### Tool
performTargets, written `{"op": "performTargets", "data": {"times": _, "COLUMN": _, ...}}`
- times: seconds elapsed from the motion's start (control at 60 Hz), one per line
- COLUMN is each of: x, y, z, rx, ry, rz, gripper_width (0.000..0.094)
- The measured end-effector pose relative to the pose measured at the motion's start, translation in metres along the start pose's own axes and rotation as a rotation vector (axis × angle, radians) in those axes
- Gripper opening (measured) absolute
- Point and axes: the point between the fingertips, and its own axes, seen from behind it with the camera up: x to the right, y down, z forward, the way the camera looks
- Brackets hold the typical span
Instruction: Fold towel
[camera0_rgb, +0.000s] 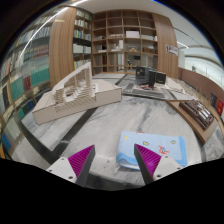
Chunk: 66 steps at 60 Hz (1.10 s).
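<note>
One worktop, pale and broad, spread out under everything. Farther across it than the towel, a light architectural model; beyond that again, tall wooden shelving along the far wall.

One towel, light blue with white, flat and roughly rectangular on the worktop, just ahead of the pink pads and partly between them. Judged soft, light and limp: likely to sag and drag when lifted, not fragile, hardly slippery. Best taken at a near corner or along the near hem, pinched thin, so that the cloth could be carried over itself.

One hand-held gripper, spread wide over the towel's near edge. Nothing held; contact with the cloth impossible to tell.
</note>
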Motion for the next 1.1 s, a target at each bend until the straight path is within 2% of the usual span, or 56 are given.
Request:
{"op": "performTargets", "data": {"times": 0.117, "x": 0.013, "y": 0.009, "z": 0.051, "rx": -0.055, "ry": 0.053, "rz": -0.09, "gripper_width": 0.0805}}
{"op": "performTargets", "data": {"times": 0.2, "x": 0.022, "y": 0.024, "z": 0.069, "rx": -0.107, "ry": 0.081, "rz": -0.11, "gripper_width": 0.0732}}
{"op": "performTargets", "data": {"times": 0.217, "x": 0.02, "y": 0.027, "z": 0.068, "rx": -0.11, "ry": 0.069, "rz": -0.109, "gripper_width": 0.0769}}
{"op": "performTargets", "data": {"times": 0.233, "x": 0.018, "y": 0.023, "z": 0.07, "rx": -0.094, "ry": 0.059, "rz": -0.093, "gripper_width": 0.0626}}
{"op": "performTargets", "data": {"times": 0.267, "x": 0.018, "y": 0.024, "z": 0.079, "rx": -0.104, "ry": 0.053, "rz": -0.078, "gripper_width": 0.0657}}
{"op": "performTargets", "data": {"times": 0.317, "x": 0.02, "y": 0.025, "z": 0.077, "rx": -0.109, "ry": 0.053, "rz": -0.063, "gripper_width": 0.052}}
{"op": "performTargets", "data": {"times": 0.35, "x": 0.029, "y": 0.024, "z": 0.078, "rx": -0.104, "ry": 0.087, "rz": -0.072, "gripper_width": 0.0316}}
{"op": "performTargets", "data": {"times": 0.383, "x": 0.04, "y": 0.024, "z": 0.078, "rx": -0.097, "ry": 0.133, "rz": -0.083, "gripper_width": 0.0173}}
{"op": "performTargets", "data": {"times": 0.4, "x": 0.045, "y": 0.024, "z": 0.078, "rx": -0.093, "ry": 0.15, "rz": -0.088, "gripper_width": 0.0061}}
{"op": "performTargets", "data": {"times": 0.5, "x": 0.044, "y": 0.022, "z": 0.081, "rx": -0.076, "ry": 0.153, "rz": -0.13, "gripper_width": 0.0011}}
{"op": "performTargets", "data": {"times": 0.617, "x": 0.042, "y": 0.017, "z": 0.076, "rx": -0.072, "ry": 0.129, "rz": -0.077, "gripper_width": 0.0009}}
{"op": "performTargets", "data": {"times": 0.75, "x": 0.069, "y": -0.019, "z": 0.049, "rx": 0.003, "ry": 0.119, "rz": 0.007, "gripper_width": 0.0009}}
{"op": "performTargets", "data": {"times": 0.85, "x": 0.123, "y": -0.043, "z": 0.021, "rx": 0.064, "ry": 0.175, "rz": 0.061, "gripper_width": 0.0012}}
{"op": "performTargets", "data": {"times": 0.917, "x": 0.164, "y": -0.042, "z": 0.01, "rx": 0.074, "ry": 0.229, "rz": 0.086, "gripper_width": 0.002}}
{"op": "performTargets", "data": {"times": 1.0, "x": 0.203, "y": -0.016, "z": 0.015, "rx": 0.02, "ry": 0.256, "rz": 0.093, "gripper_width": 0.0032}}
{"op": "performTargets", "data": {"times": 1.1, "x": 0.224, "y": 0.024, "z": 0.03, "rx": -0.067, "ry": 0.238, "rz": 0.121, "gripper_width": 0.0034}}
